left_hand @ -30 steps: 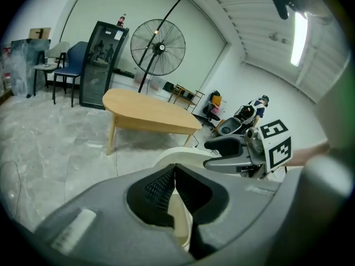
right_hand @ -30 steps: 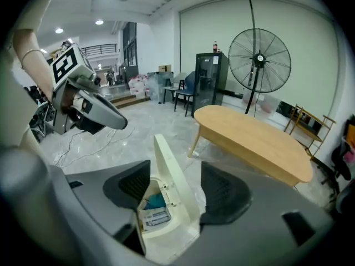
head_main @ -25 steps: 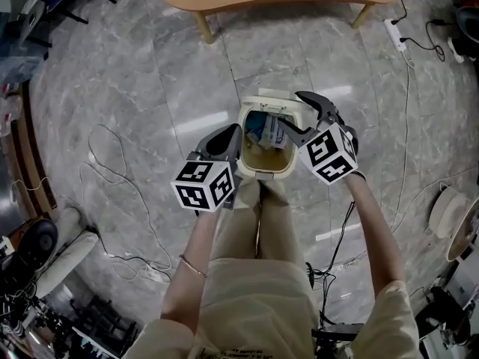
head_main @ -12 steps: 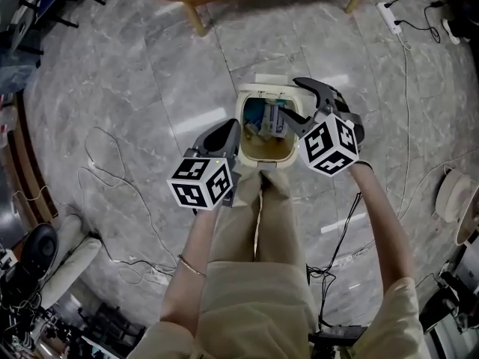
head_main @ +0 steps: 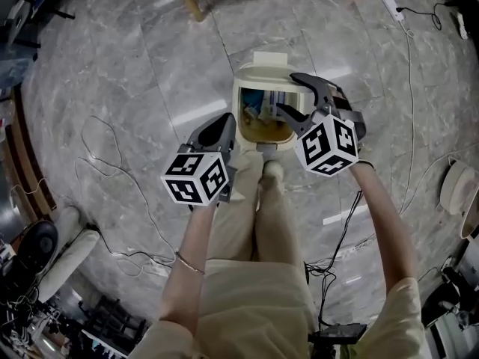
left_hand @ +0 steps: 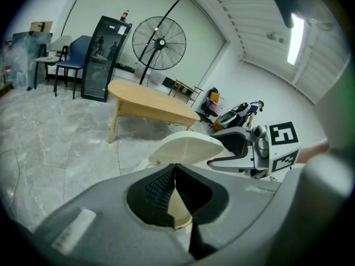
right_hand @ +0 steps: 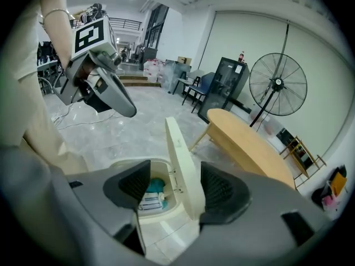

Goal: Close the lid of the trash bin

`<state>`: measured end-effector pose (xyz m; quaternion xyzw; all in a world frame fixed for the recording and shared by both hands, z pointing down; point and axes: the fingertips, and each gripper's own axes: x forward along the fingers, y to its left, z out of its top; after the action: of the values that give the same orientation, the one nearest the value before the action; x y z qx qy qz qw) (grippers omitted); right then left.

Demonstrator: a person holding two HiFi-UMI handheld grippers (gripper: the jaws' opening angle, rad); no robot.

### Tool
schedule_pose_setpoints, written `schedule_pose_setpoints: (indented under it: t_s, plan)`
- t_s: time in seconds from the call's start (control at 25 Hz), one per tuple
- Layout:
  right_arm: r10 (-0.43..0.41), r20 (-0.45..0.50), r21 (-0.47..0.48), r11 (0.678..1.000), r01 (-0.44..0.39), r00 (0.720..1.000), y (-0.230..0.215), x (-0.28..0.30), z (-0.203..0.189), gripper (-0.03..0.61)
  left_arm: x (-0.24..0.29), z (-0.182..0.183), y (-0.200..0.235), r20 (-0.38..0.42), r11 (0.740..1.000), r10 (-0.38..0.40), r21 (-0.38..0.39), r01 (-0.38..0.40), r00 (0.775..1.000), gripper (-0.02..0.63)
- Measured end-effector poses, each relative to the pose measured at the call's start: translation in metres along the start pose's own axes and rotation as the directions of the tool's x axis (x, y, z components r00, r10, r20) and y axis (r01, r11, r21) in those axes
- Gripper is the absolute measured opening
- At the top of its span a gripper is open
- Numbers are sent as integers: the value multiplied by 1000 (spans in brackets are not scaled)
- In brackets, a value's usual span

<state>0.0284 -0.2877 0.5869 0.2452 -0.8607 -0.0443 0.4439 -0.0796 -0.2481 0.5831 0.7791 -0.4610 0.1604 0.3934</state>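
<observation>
A cream trash bin (head_main: 241,118) stands on the marble floor in front of my feet, with its lid (head_main: 271,60) raised upright at the back. Blue and white rubbish (right_hand: 151,195) lies inside. My right gripper (head_main: 288,93) is open over the bin's right side. In the right gripper view the upright lid (right_hand: 178,148) stands between the spread jaws of that gripper (right_hand: 178,188); I cannot tell if they touch it. My left gripper (head_main: 224,129) hangs shut and empty at the bin's near left, and from there I see the lid (left_hand: 186,148) and the right gripper (left_hand: 249,148).
A wooden table (left_hand: 150,101) stands beyond the bin. A big floor fan (right_hand: 277,85) and a black cabinet (left_hand: 105,57) are against the wall. Cables (head_main: 112,170) trail over the floor at the left, and a power strip (head_main: 395,4) lies at the far right.
The right gripper has edged inward over the bin toward the raised lid. The left gripper stayed shut at the bin's near left. The lid is still upright.
</observation>
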Motion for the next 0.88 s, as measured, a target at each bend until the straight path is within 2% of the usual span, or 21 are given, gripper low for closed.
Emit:
schedule_pose_setpoints:
  t_s: [0.36,0.64,0.88]
  plan:
    - [20,-2,-27,999,-20,1000,37,-12,-9,284,-21,-28,-26,44,999,19,-34,-17,999,23]
    - [14,3,-23,1000,-13,1000,56,-16,-11,284,-39,-55,-30,52,997,45,-66,-42,998,23]
    - [40,2,-19,999,-40,999,80,-20,-17,284,-49,-72,-32,63,994,67,-95,-61,996,23]
